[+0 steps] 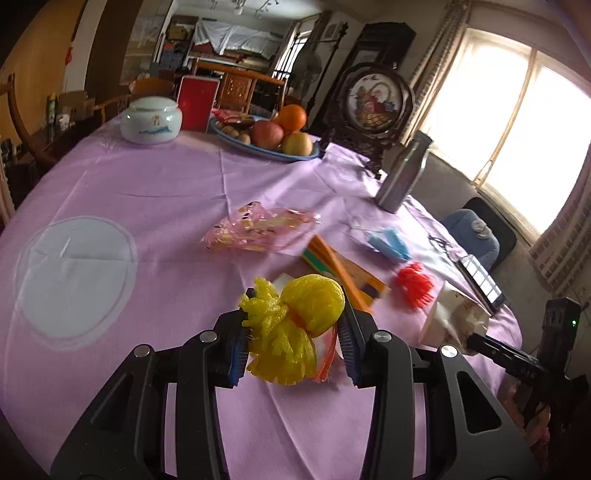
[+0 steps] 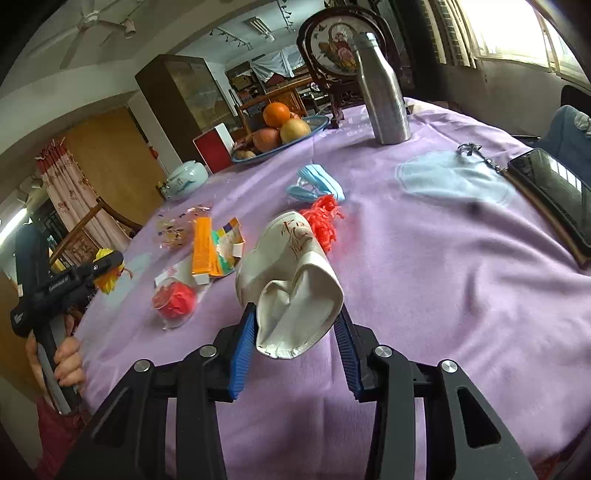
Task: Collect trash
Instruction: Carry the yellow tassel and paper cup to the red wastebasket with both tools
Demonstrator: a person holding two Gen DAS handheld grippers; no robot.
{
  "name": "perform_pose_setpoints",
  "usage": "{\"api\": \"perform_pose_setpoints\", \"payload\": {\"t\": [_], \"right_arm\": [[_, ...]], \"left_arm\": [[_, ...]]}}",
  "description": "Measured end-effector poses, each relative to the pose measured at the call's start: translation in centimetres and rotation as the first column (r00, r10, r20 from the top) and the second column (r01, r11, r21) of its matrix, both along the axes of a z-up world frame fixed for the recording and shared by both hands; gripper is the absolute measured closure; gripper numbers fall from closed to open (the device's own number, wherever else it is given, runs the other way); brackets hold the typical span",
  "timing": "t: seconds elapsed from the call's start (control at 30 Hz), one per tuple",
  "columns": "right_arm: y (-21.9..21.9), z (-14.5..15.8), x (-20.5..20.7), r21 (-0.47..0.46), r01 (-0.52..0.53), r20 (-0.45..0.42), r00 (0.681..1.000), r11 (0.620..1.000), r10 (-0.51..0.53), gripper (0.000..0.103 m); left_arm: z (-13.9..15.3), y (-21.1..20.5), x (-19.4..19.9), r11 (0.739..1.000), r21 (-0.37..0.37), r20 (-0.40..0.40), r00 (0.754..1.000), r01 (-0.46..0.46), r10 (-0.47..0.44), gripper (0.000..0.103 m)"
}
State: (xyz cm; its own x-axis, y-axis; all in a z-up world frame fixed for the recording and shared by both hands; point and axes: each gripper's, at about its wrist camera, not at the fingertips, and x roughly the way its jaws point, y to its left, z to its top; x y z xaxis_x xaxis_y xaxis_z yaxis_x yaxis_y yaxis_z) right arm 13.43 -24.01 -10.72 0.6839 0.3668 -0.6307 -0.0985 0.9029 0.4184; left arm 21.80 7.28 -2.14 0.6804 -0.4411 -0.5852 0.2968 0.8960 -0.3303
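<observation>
place: home dining room | cues: tablecloth (image 1: 147, 177), fruit bowl (image 1: 266, 151), ceiling fan (image 2: 92, 22)

A matt lilac cloth (image 1: 155, 177), creased along fold lines, covers the table. The yellow foam net (image 1: 295, 317) at the lower middle of the left view looks soft, spongy and fringed; the red net (image 1: 415, 284) to its right is alike. The crushed paper cup (image 2: 295, 280) at the middle of the right view is matt white, dented. The bottle (image 2: 384, 88) at the top is brushed metal with a dull sheen. The phone (image 2: 554, 195) at the right edge is glossy glass. The pink wrapper (image 1: 258, 229) is thin, shiny plastic film; the white jar (image 1: 151, 120) at the upper left is glazed ceramic. Gripper pads (image 2: 242, 354) are ribbed blue rubber on matt black plastic.
</observation>
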Motion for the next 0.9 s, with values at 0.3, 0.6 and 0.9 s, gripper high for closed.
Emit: {"api": "perform_pose_setpoints", "payload": {"t": [0.3, 0.6, 0.9], "right_arm": [[-2.1, 2.5, -4.8, 0.001, 0.035, 0.076, 0.996, 0.999, -0.035, 0.062], [-7.1, 3.9, -10.0, 0.031, 0.115, 0.126, 0.985, 0.993, -0.118, 0.062], [-13.6, 3.1, -16.5, 0.036, 0.234, 0.118, 0.964, 0.972, -0.237, 0.062]], "left_arm": [[1.1, -2.9, -4.1, 0.999, 0.016, 0.015, 0.999, 0.036, -0.036, 0.061], [2.5, -7.6, -7.1, 0.992, 0.037, 0.036, 0.992, 0.117, -0.118, 0.061], [2.8, -14.9, -10.3, 0.968, 0.058, 0.04, 0.968, 0.246, -0.249, 0.061]]}}
